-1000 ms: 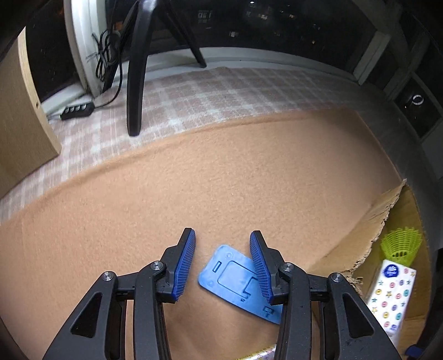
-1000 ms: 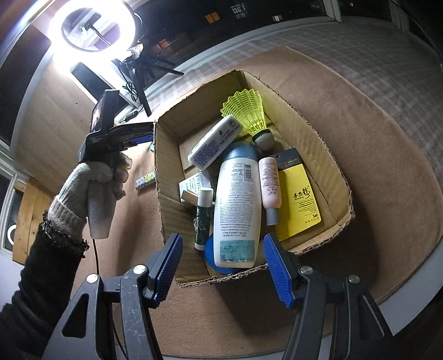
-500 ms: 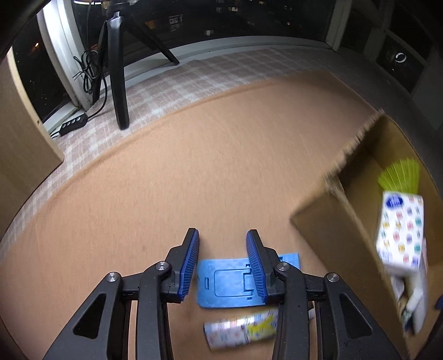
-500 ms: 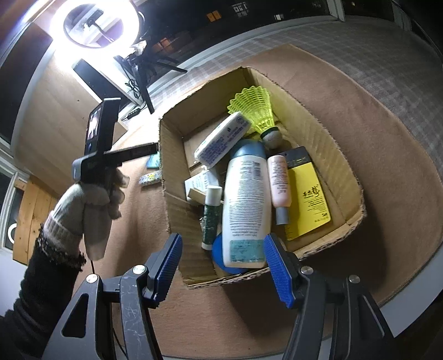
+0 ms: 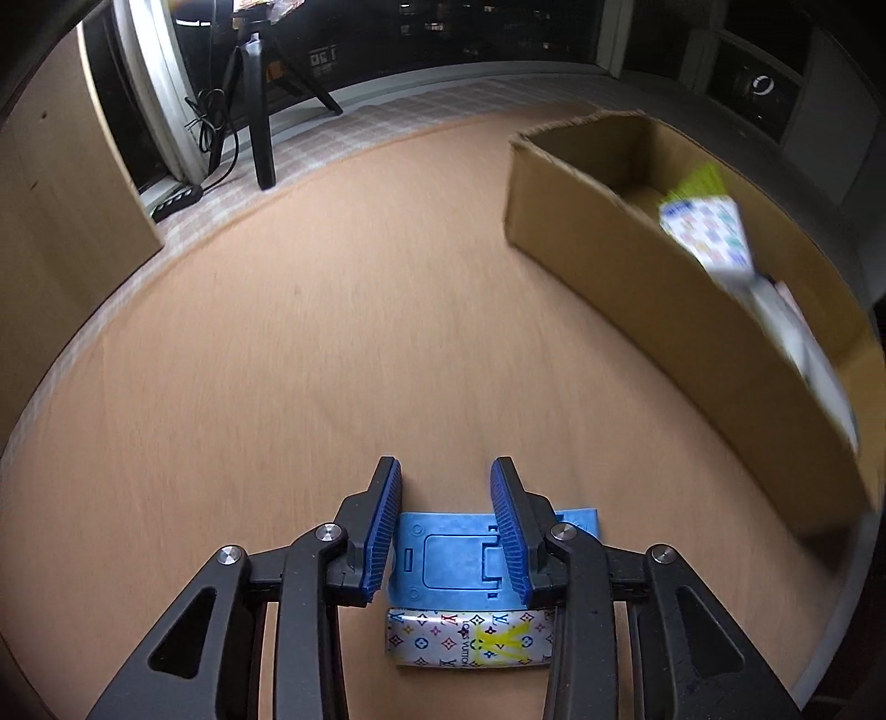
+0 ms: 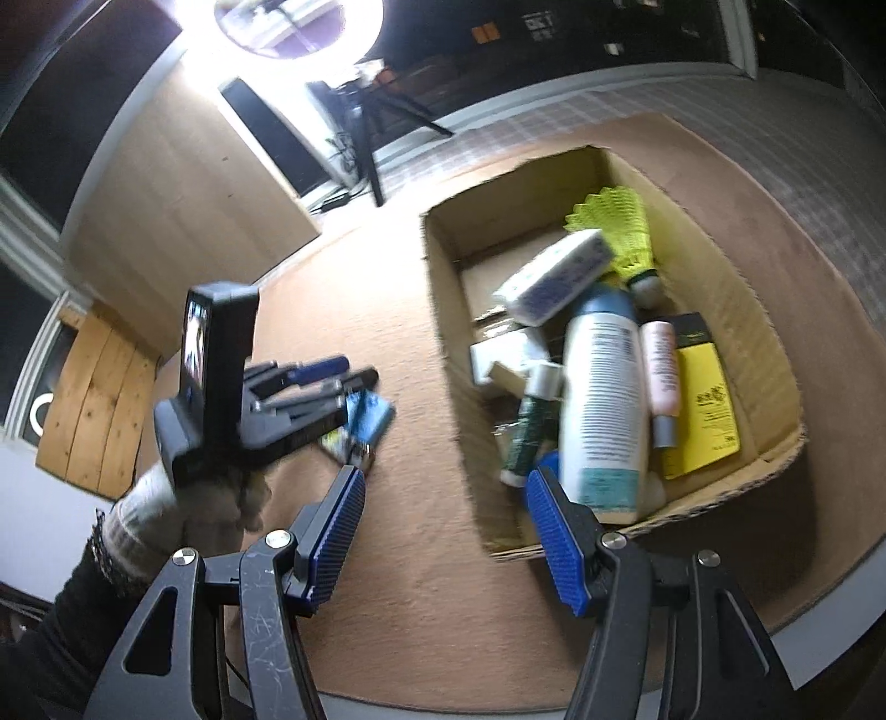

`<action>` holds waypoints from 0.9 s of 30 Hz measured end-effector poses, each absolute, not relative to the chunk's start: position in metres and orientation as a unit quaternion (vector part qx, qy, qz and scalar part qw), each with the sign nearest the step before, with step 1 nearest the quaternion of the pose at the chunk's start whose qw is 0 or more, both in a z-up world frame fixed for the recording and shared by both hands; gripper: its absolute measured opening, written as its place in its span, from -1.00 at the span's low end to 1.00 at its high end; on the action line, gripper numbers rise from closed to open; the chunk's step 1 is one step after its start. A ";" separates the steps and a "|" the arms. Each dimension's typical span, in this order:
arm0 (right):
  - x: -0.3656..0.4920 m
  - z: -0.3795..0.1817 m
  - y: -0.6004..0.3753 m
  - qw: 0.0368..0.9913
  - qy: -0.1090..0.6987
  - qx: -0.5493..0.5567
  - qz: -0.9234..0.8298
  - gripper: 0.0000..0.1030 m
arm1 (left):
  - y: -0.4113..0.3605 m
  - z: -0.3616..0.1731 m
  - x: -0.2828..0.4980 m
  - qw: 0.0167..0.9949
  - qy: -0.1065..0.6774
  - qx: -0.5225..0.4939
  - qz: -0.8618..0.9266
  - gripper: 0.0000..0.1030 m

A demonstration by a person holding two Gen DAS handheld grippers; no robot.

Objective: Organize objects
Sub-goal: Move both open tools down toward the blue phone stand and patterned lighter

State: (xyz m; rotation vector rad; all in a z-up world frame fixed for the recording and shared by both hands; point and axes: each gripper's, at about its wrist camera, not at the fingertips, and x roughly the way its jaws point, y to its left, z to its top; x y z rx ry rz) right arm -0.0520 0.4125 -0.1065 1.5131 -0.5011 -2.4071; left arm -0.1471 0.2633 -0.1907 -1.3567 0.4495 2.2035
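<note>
A flat blue plastic stand [image 5: 448, 556] lies on the tan felt mat. A white patterned case [image 5: 469, 638] lies just behind it. My left gripper [image 5: 446, 487] is open and hovers over the blue stand, jaws either side of it, not touching. In the right wrist view the left gripper [image 6: 332, 382] sits over the blue stand [image 6: 368, 415]. My right gripper [image 6: 443, 501] is open and empty, above the mat by the near left corner of the cardboard box [image 6: 775, 310]. The box [image 5: 609, 249] holds a white bottle [image 6: 603, 404], a yellow shuttlecock [image 6: 620, 221] and other items.
A tripod [image 5: 260, 111] and a power strip [image 5: 177, 202] stand beyond the mat's far edge. A wooden panel [image 5: 61, 194] stands at the left. A ring light [image 6: 293, 22] glares at the top of the right wrist view. The mat's edge [image 6: 803, 598] runs near the box.
My left gripper has swung so the blue stand lies squarely between its jaws, and the patterned case has come into view. My right gripper has shifted left, away from above the box.
</note>
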 end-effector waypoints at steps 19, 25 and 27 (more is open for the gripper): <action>-0.069 -0.161 0.316 0.229 -0.097 0.573 -0.781 0.12 | 0.144 -0.163 -0.076 0.179 0.003 -0.524 0.832 -0.28; -0.083 -0.175 0.298 0.243 -0.093 0.588 -0.765 0.10 | 0.111 -0.156 -0.056 0.158 -0.024 -0.525 0.836 -0.22; -0.085 -0.180 0.292 0.242 -0.089 0.595 -0.761 0.02 | 0.105 -0.154 -0.051 0.155 -0.028 -0.524 0.837 -0.22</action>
